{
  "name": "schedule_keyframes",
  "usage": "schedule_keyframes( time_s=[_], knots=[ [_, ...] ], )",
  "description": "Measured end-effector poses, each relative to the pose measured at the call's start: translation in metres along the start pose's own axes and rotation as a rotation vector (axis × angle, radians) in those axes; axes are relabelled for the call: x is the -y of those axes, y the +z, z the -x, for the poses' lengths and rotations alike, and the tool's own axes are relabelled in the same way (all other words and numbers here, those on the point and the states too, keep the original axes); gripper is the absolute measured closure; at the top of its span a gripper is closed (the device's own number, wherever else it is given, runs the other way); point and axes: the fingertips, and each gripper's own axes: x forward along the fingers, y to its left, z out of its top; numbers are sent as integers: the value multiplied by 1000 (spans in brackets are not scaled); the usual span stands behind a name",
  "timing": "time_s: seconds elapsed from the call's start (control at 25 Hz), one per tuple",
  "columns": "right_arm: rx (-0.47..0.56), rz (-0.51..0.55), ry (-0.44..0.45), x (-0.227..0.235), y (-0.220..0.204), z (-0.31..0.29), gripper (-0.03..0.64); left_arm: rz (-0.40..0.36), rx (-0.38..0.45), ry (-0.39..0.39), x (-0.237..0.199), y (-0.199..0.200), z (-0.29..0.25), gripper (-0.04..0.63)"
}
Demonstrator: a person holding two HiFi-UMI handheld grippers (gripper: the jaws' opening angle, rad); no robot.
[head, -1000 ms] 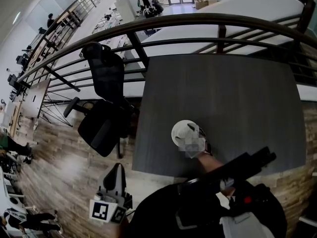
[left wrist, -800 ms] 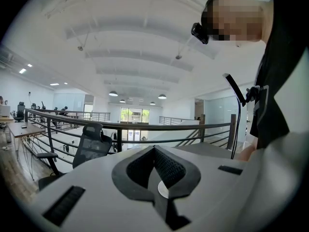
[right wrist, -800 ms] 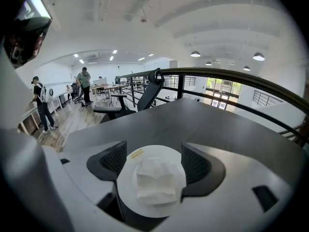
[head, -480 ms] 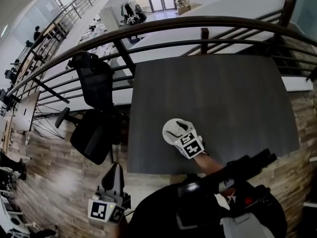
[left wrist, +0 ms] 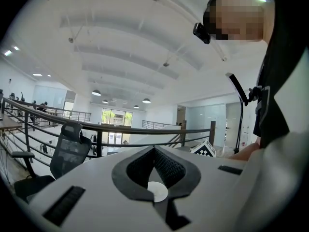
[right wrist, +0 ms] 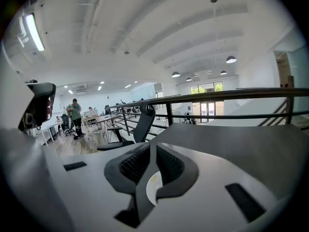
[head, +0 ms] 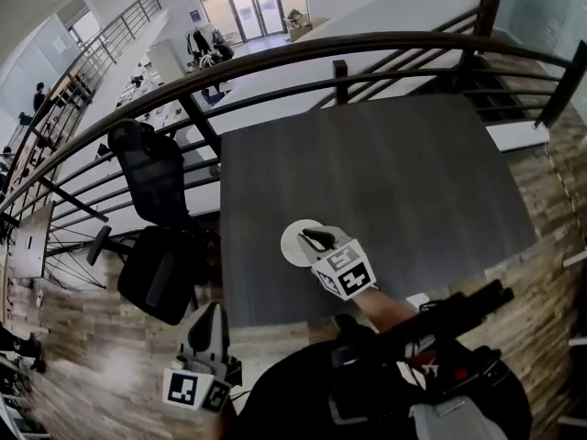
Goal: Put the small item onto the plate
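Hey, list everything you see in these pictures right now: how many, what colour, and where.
table: one, dark grey, middle of the head view, against the railing
plate: one, white, near the table's near edge, under the right gripper
office chair: one, black, left of the table on the wooden floor
railing: one, dark, curving behind the table
small item: none that I can make out
distant person: one, green top, far off among the desks in the right gripper view
left gripper: one, white with black jaws, held low off the table's near left corner, jaws together, empty
right gripper: one, white with black jaws, over the plate, jaws closing, nothing visible between them
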Motion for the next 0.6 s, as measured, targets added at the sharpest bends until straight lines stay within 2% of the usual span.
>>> schedule_keyframes(
  time_s=[0.08,0.16,0.48,0.6],
  knots=[
    [19,-14,-19,0,1,12,577,-9,-6,-21,2,-4,2,591],
    [31,-35,-34,-1,2,25,615,-8,11,-54,8,-3,2,591],
    [99,-52,-83,-7,21,78,615,7,57,-191,38,7,-6,591],
    [133,-78,-94,-10,32,99,615,3,58,-214,45,4,-8,591]
  ],
)
